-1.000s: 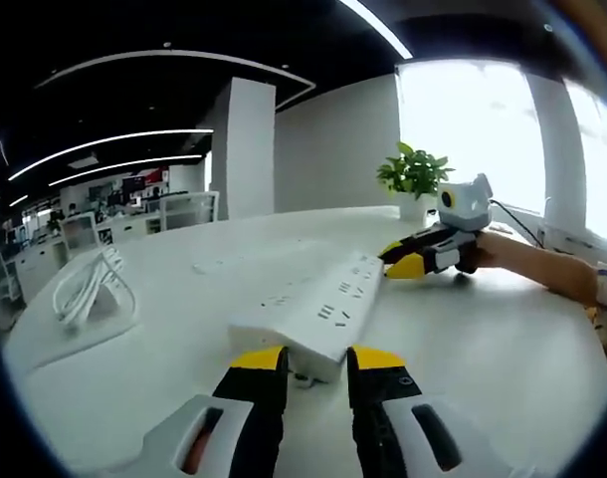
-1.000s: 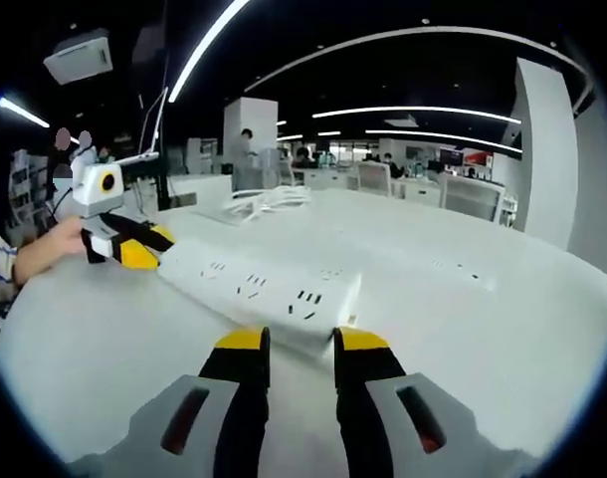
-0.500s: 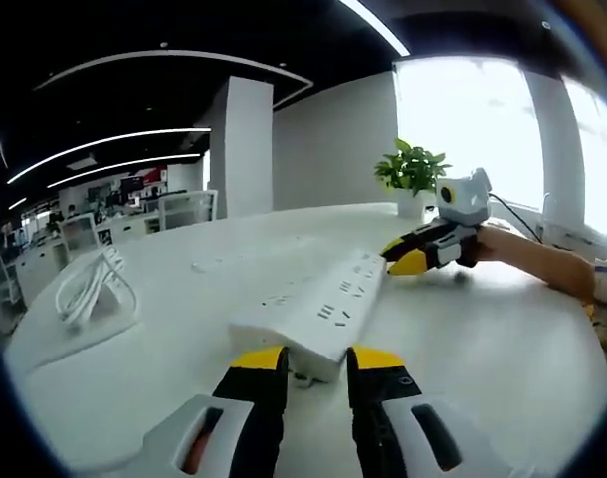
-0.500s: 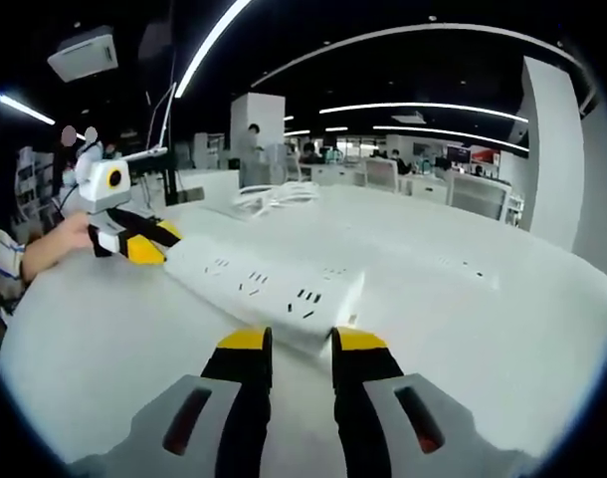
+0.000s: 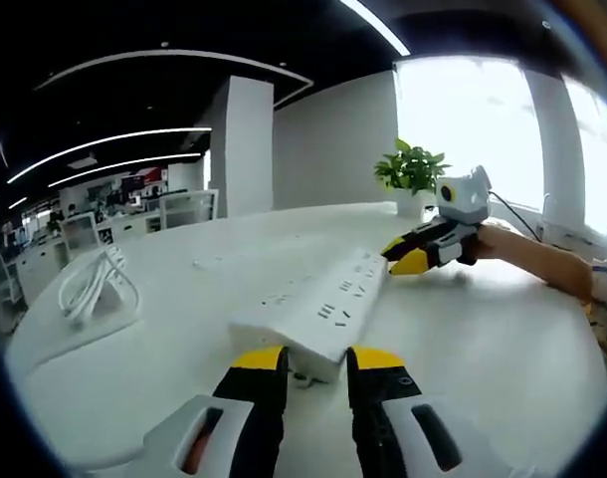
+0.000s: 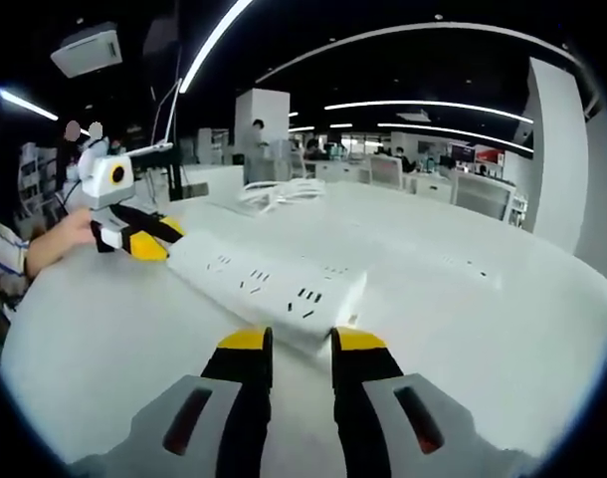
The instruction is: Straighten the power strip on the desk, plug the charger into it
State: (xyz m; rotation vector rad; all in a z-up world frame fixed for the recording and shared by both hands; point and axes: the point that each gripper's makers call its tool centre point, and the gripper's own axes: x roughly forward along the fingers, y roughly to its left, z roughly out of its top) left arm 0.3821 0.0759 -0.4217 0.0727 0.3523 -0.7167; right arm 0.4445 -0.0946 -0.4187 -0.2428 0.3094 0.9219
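Bracketing power strip (image 5: 318, 314) ends, left gripper (image 5: 315, 360) and right gripper (image 6: 301, 344) both parted (gripping nothing), risking skewing at 12 o'clock.

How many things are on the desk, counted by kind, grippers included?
Power strip: 1
Coiled white cable: 1
Potted plant: 1
Grippers: 2, the left gripper and the right gripper, one at each end of the strip
Total: 5

One power strip (image 5: 318, 311), two grippers (image 5: 315, 360) (image 6: 302, 342), one potted plant (image 5: 413, 171), one cable coil (image 5: 90, 288)
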